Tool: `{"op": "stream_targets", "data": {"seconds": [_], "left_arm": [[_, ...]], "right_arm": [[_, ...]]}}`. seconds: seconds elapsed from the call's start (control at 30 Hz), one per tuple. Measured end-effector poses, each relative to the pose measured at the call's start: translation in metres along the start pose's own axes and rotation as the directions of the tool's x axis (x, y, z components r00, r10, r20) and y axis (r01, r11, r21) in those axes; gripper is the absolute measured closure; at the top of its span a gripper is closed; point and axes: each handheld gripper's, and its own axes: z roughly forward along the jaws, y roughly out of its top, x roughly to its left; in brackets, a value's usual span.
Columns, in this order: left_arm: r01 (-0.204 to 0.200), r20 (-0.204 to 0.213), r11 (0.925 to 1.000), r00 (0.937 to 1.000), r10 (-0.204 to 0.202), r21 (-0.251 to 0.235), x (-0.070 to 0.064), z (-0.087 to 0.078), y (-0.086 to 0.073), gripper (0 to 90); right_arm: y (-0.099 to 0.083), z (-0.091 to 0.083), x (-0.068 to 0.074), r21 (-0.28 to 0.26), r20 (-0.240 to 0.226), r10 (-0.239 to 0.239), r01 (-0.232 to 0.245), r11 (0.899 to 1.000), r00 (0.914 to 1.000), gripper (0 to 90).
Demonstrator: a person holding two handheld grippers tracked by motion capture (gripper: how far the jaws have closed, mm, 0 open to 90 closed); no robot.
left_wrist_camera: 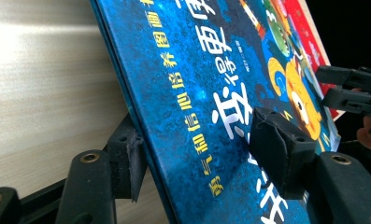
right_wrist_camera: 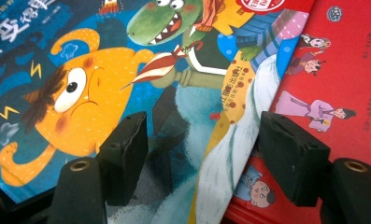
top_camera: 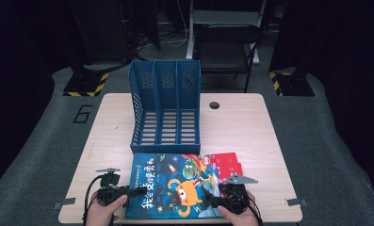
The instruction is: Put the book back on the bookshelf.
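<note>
High view: two hands reach in at the near edge of the bench (top_camera: 250, 122). The left gripper (top_camera: 128, 192) lies level at the left edge of the blue book (top_camera: 175, 186); the right gripper (top_camera: 212, 200) angles onto its right edge. One red book (top_camera: 227, 164) lies beneath, one blue file rack (top_camera: 166, 106) beyond

Left gripper view: wide-spread fingers (left_wrist_camera: 279, 149) straddle the blue book's edge, not clamped

Right gripper view: parted fingers (right_wrist_camera: 124, 151) hover over both books, gripping nothing

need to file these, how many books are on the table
3, more may be hidden: blue book on top, green-monster book under it, red book lowest, at the stack's right, before the rack.
</note>
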Motion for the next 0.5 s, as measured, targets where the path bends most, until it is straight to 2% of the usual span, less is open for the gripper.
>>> {"op": "stream_targets", "data": {"seconds": [0.13, 0.33, 0.37, 0.5], "left_arm": [[0.01, 0.007, 0.9999, 0.9999, -0.01, -0.008, -0.0015, -0.0046, 0.0025, 43.0], [0.027, 0.017, 0.9995, 0.9995, -0.027, 0.018, 0.0005, -0.0063, 0.0032, 45.1], [0.041, 0.018, 0.9991, 0.999, -0.041, 0.01, 0.0, -0.0078, 0.0034, 45.9], [0.03, 0.005, 0.9995, 0.9995, -0.03, -0.008, -0.0052, -0.0107, 0.0065, 46.7]], "right_arm": [[0.001, 0.0009, -0.0002, 0.002, -0.006, -0.012, 0.012, 1.0, 0.9999, 33.7], [-0.0005, 0.001, 0.0006, -0.006, -0.001, -0.007, 0.007, 1.0, 1.0, 33.9], [-0.0006, 0.0011, 0.0008, -0.007, 0.0, -0.006, 0.006, 1.0, 1.0, 33.8], [-0.0008, 0.0015, 0.0018, -0.011, 0.004, -0.007, 0.007, 1.0, 1.0, 33.7]]}}
